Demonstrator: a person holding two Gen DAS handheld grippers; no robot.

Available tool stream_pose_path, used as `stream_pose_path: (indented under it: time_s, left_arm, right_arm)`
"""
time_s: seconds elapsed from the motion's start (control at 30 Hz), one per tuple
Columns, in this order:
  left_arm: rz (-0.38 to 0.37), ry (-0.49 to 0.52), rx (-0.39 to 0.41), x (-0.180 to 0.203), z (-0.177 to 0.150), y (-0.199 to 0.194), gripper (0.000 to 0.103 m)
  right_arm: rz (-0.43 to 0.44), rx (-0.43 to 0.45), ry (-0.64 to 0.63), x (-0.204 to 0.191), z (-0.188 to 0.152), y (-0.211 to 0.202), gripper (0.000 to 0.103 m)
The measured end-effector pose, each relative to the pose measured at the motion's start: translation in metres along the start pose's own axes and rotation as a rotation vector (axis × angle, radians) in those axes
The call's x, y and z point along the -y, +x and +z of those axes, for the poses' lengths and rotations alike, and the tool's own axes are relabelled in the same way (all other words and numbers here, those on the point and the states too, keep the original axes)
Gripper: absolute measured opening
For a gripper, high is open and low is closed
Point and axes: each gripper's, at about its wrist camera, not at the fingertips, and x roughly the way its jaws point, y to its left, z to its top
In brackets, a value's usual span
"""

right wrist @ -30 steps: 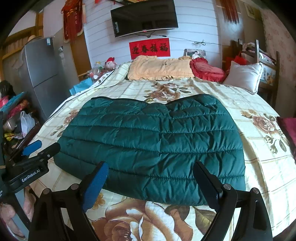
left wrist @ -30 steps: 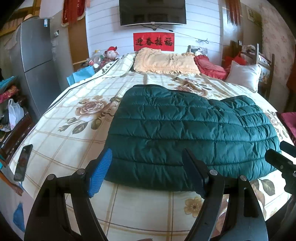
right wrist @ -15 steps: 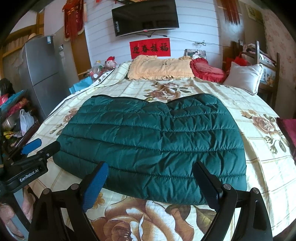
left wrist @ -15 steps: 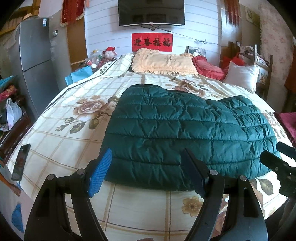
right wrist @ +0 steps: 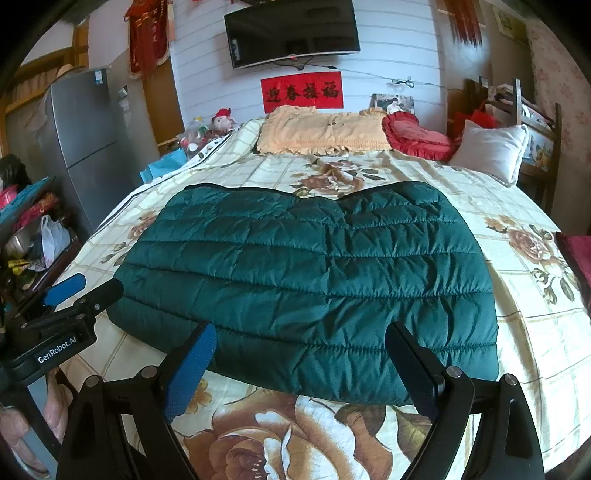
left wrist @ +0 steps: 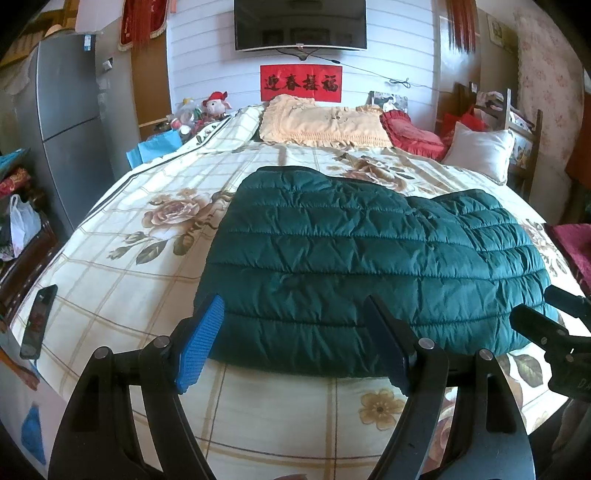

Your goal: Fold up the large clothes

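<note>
A dark green quilted jacket [right wrist: 306, 280] lies spread flat across the near half of the bed [right wrist: 524, 332], its puffy near hem close to the foot edge and its two rounded far lobes pointing toward the pillows. It rests on a cream checked bedspread printed with large brown roses. The left gripper [left wrist: 291, 339] hangs just short of the jacket's near left hem, its blue-padded fingers spread wide with nothing between them. The right gripper [right wrist: 310, 369] hangs likewise before the near right part of the hem, fingers wide apart and empty. Neither touches the cloth. At the head of the bed sit a peach frilled pillow [right wrist: 325, 129], a red cushion [right wrist: 417, 136] and a white pillow [right wrist: 491, 147]. A dark phone [left wrist: 38, 321] lies near the bed's left edge. On the wall behind hang a television [right wrist: 291, 33] and a red banner [right wrist: 303, 92], and a grey refrigerator [right wrist: 85, 140] stands to the left.
</note>
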Motion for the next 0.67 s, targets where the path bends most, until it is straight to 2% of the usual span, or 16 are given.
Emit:
stream_pose_path:
  time_s: [0.57,0.67]
  left_arm:
    - [0.008,0.017,0.016,0.0021,-0.0042,0.0021,0.079]
    - [-0.021,0.014,0.000,0.0005,-0.0044,0.0044,0.079]
  right_arm:
    - [0.008,-0.019,0.009,0.0018,-0.0052,0.0052,0.091]
    - [0.006,-0.017,0.009,0.0016,-0.0050,0.0052,0.091]
